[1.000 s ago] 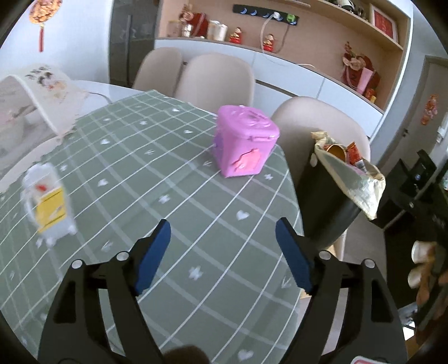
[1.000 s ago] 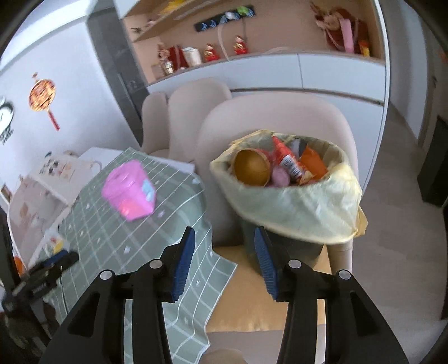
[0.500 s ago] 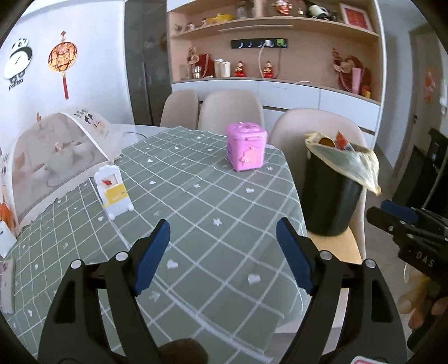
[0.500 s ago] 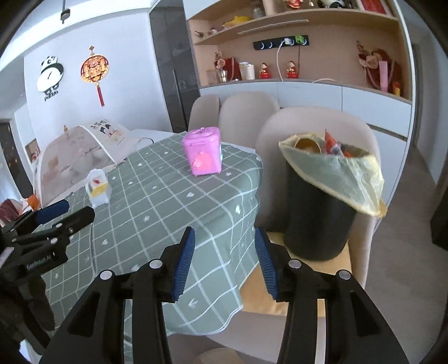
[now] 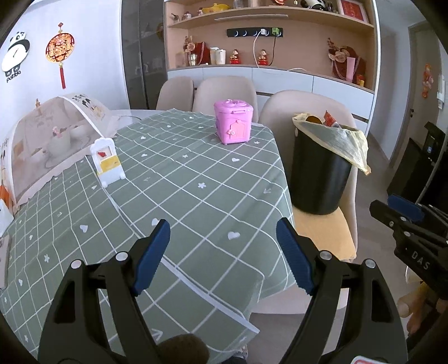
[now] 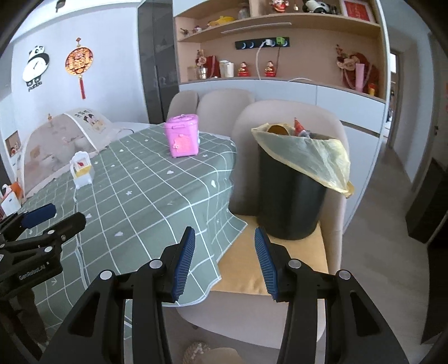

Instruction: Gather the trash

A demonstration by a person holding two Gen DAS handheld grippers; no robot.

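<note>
Now farther back from bin (image 6: 291, 193), left gripper (image 5: 224, 254) and right gripper (image 6: 225, 263) both released, empty.

Home dining room: cloth-covered tabletop (image 5: 196, 179) ringed by padded chairs (image 5: 224, 92); mesh food cover (image 5: 53, 140); wall shelves (image 5: 268, 19) of figurines; panda clock (image 6: 35, 65); red hanging ornament (image 5: 60, 50).

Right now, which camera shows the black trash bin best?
The right wrist view: the black trash bin stands large, near centre, on the chair's yellow cushion. The left wrist view shows it smaller, off to the right.
</note>
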